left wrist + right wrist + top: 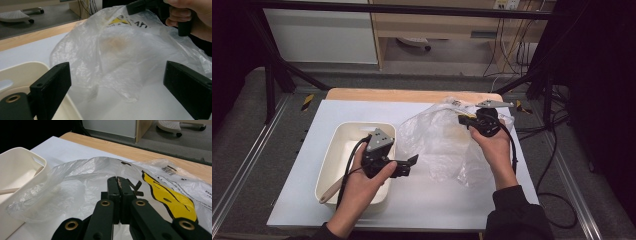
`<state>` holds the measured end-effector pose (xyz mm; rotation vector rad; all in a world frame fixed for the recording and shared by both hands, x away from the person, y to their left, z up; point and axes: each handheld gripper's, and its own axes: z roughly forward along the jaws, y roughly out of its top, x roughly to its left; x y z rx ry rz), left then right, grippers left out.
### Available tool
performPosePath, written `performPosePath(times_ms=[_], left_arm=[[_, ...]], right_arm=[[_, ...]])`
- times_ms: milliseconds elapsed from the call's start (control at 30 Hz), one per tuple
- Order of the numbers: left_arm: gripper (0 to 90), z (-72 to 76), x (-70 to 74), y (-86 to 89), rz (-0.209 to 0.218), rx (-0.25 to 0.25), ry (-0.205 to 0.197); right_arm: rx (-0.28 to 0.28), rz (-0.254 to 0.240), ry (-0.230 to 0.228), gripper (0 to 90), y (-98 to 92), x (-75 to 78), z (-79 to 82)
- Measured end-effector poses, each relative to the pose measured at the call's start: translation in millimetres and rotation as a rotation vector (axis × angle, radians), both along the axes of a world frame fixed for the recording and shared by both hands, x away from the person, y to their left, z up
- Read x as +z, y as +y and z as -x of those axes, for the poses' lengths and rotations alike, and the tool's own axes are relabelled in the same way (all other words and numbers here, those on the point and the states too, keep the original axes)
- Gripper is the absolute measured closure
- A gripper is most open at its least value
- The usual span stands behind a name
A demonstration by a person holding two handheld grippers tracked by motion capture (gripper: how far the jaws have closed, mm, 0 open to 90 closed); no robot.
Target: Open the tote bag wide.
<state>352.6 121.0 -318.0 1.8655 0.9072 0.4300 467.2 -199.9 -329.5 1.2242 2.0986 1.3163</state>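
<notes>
- A cream plastic bin (343,134) sits on the left part of the white tabletop (312,150), its rim showing a handle slot.
- A pale wooden stick (332,188) lies slanted inside the bin, 1 end resting near the front corner.
- A wooden board edge (362,95) runs along the far side of the tabletop.
- Beyond the table stand a white cabinet (319,35) and dangling black cables (507,50).
</notes>
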Motion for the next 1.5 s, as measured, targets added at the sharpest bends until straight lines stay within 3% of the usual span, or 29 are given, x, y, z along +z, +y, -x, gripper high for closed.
performPosePath(times_ms=[233, 600, 800, 1167, 1367, 1500], left_arm=[[7.3, 1.7, 10.4, 26.1, -0.003, 0.051, -0.027], [7.2, 2.5, 16.7, 60.7, 0.011, 0.112, -0.029], [7.2, 4.1, 16.2, 76.0, -0.003, 0.137, -0.032], [7.0, 7.9, 14.5, 96.3, 0.015, 0.172, -0.023], [7.1, 9.1, 16.3, 110.2, 0.048, 0.192, -0.007], [7.3, 12.3, 16.1, 119.2, 0.040, 0.203, -0.013]], right_arm=[[0.016, -0.004, 0.009, 90.0, 2.8, -4.2, 1.8], [0.021, -0.006, 0.010, 90.0, 2.7, -4.1, 4.7], [0.023, -0.007, 0.009, 90.0, 2.1, -4.6, 5.2], [0.031, -0.007, 0.015, 90.0, 2.2, -5.8, 5.7], [0.036, -0.008, 0.017, 90.0, 2.8, -7.0, 6.5], [0.036, -0.010, 0.021, 90.0, 4.1, -6.9, 7.1]])
